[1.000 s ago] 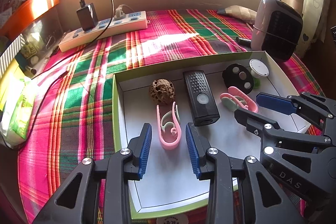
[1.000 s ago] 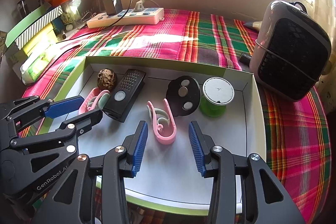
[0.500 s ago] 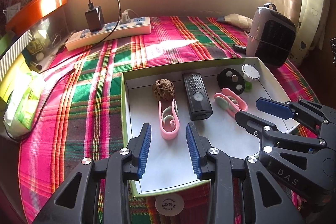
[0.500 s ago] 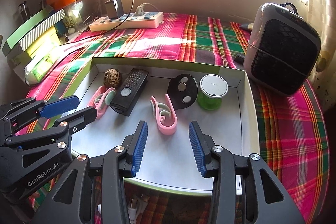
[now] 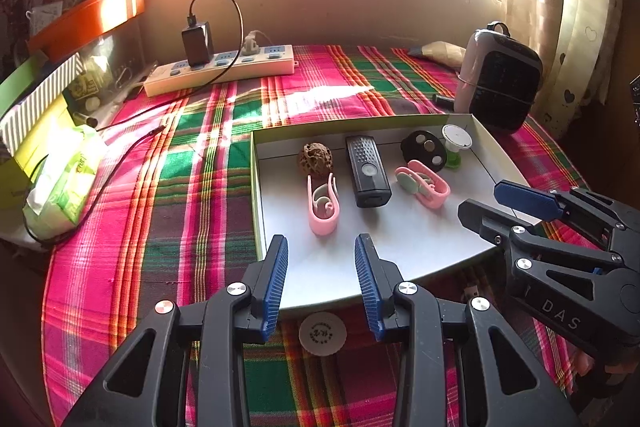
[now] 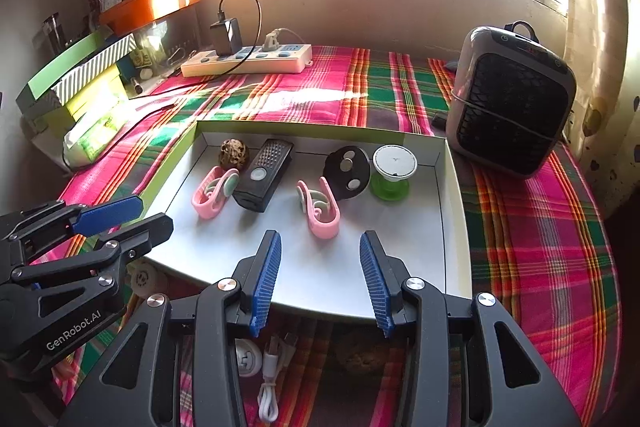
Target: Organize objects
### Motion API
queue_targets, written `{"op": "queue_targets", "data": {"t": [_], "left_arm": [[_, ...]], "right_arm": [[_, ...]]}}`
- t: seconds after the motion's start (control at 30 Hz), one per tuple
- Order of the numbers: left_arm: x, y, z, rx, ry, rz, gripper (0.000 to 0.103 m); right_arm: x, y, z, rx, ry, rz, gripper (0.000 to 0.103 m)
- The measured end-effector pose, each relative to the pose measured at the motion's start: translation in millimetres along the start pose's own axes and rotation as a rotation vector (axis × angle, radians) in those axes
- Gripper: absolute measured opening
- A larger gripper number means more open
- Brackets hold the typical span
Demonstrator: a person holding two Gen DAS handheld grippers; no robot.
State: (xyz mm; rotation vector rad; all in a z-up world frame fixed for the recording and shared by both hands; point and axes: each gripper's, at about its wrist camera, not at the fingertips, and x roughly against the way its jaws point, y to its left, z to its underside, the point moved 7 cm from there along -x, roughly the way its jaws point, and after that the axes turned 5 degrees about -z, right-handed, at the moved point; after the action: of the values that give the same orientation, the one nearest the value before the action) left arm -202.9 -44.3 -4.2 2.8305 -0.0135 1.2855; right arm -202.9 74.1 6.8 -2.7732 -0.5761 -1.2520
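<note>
A shallow white tray with green walls (image 5: 256, 187) (image 6: 452, 195) lies on the plaid cloth. In it are a brown walnut (image 5: 315, 155) (image 6: 233, 149), a black remote (image 5: 367, 171) (image 6: 264, 174), two pink clips (image 5: 323, 207) (image 5: 423, 183) (image 6: 320, 210) (image 6: 214, 186), a black disc (image 5: 425, 150) (image 6: 347, 167) and a green spool with a white top (image 5: 456, 143) (image 6: 393, 171). My left gripper (image 5: 321, 279) is open and empty over the tray's near edge. My right gripper (image 6: 320, 277) is open and empty at the near edge too.
A white round cap (image 5: 322, 333) lies on the cloth in front of the tray, with a white cable (image 6: 269, 375) and a white round plug (image 6: 248, 359). A grey heater (image 6: 510, 99) stands at the right, a power strip (image 5: 220, 69) at the back, boxes (image 5: 40, 115) at the left.
Both grippers have pulled back and up from the tray, staying open. The tray now looks farther off, and the cap and cable in front of it have come into view.
</note>
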Motion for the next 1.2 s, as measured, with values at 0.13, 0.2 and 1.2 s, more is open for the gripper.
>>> {"op": "queue_targets", "data": {"t": [0.13, 0.2, 1.2], "left_arm": [[8.8, 2.6, 4.0, 0.02, -0.01, 0.013, 0.034], [11.3, 4.8, 7.3, 0.028, -0.007, 0.019, 0.034], [7.8, 16.1, 66.2, 0.074, 0.087, 0.159, 0.042]], "right_arm": [[7.9, 1.4, 3.0, -0.003, -0.014, 0.0, 0.042], [11.8, 1.5, 5.1, -0.004, -0.02, 0.0, 0.042], [40.3, -21.5, 69.8, -0.071, 0.003, 0.014, 0.054]]}}
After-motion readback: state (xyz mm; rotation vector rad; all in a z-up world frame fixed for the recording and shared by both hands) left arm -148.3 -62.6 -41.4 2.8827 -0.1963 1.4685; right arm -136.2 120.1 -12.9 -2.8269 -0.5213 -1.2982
